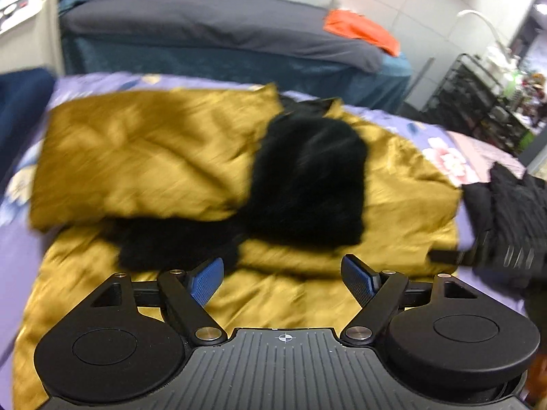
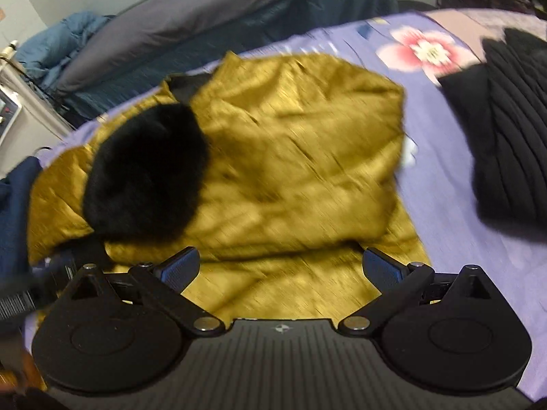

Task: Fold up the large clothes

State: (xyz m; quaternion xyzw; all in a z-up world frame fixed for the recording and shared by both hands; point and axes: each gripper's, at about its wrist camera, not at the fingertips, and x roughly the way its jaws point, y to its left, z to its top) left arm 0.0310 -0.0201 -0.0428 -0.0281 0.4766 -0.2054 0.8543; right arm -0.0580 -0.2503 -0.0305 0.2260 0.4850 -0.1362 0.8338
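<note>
A mustard-yellow padded jacket (image 1: 143,157) (image 2: 294,157) lies partly folded on a purple flowered bedspread (image 2: 441,184). Its black fur trim (image 1: 307,177) (image 2: 143,167) rests on top near the middle. My left gripper (image 1: 283,280) hovers over the jacket's near edge, open, with only fabric showing below its blue pads (image 1: 205,283). My right gripper (image 2: 282,270) is also open above the near part of the jacket, nothing between its fingers. The tip of the right gripper (image 1: 454,256) shows at the right edge of the left wrist view.
A folded black ribbed garment (image 2: 512,130) (image 1: 512,212) lies on the bedspread to the right. A dark blue cloth (image 1: 20,109) sits at the left. Behind stands another bed with a grey cover (image 1: 205,24) and an orange cloth (image 1: 362,30). A black wire rack (image 1: 478,102) stands at right.
</note>
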